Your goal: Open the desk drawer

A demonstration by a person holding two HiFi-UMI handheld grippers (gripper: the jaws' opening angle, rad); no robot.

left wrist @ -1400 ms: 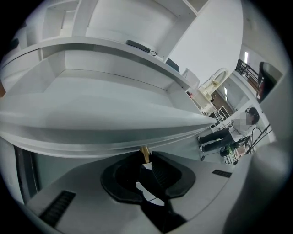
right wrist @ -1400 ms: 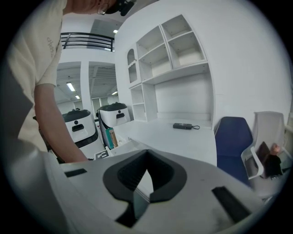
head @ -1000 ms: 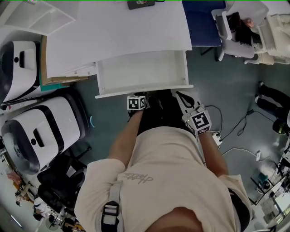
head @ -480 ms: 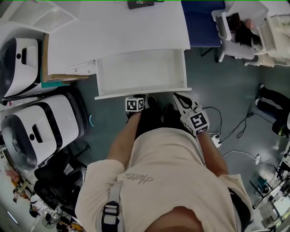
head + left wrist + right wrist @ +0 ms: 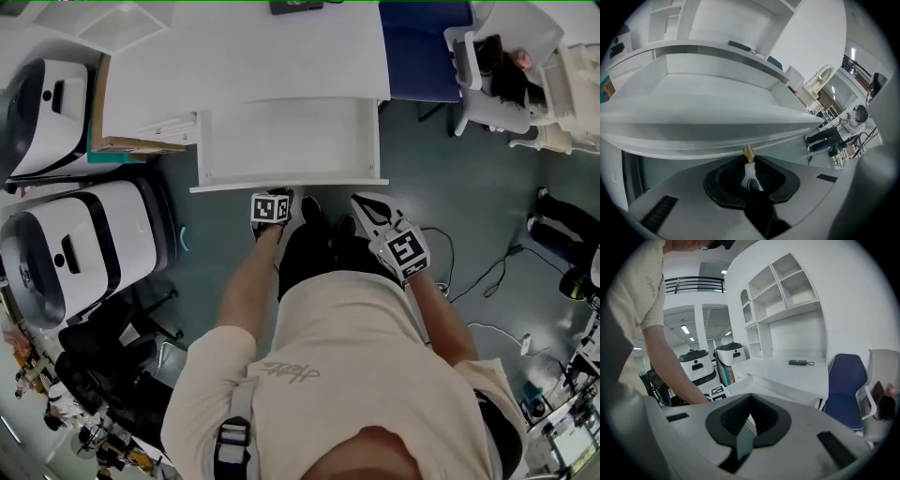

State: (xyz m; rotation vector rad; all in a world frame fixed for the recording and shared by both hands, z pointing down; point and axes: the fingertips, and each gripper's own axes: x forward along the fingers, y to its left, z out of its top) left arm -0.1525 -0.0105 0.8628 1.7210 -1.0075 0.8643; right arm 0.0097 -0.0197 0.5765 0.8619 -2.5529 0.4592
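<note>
Far left, two white-and-black machines (image 5: 70,253) stand on the floor, with a cardboard box (image 5: 122,145) by the upper one. The white desk (image 5: 244,56) is at top centre, with a dark flat device (image 5: 295,7) at its far edge. The desk drawer (image 5: 286,185) is pulled well out from under the desk, and its inside is bare white.

The left gripper (image 5: 275,199) sits just below the drawer front, left of its middle, tips pointing at it. In the left gripper view the jaws are pressed nearly together right under the drawer's lower edge. A small tan piece (image 5: 747,152) shows at the tips; cannot tell what it is or if it is pinched.

The right gripper (image 5: 366,206) is near the drawer's right corner, a bit apart from the front. In the right gripper view its jaws are pressed together with nothing between, facing the desk side and wall shelves (image 5: 780,284).

Right of the desk is a blue chair (image 5: 422,47). Cables (image 5: 487,272) trail on the floor at right.
</note>
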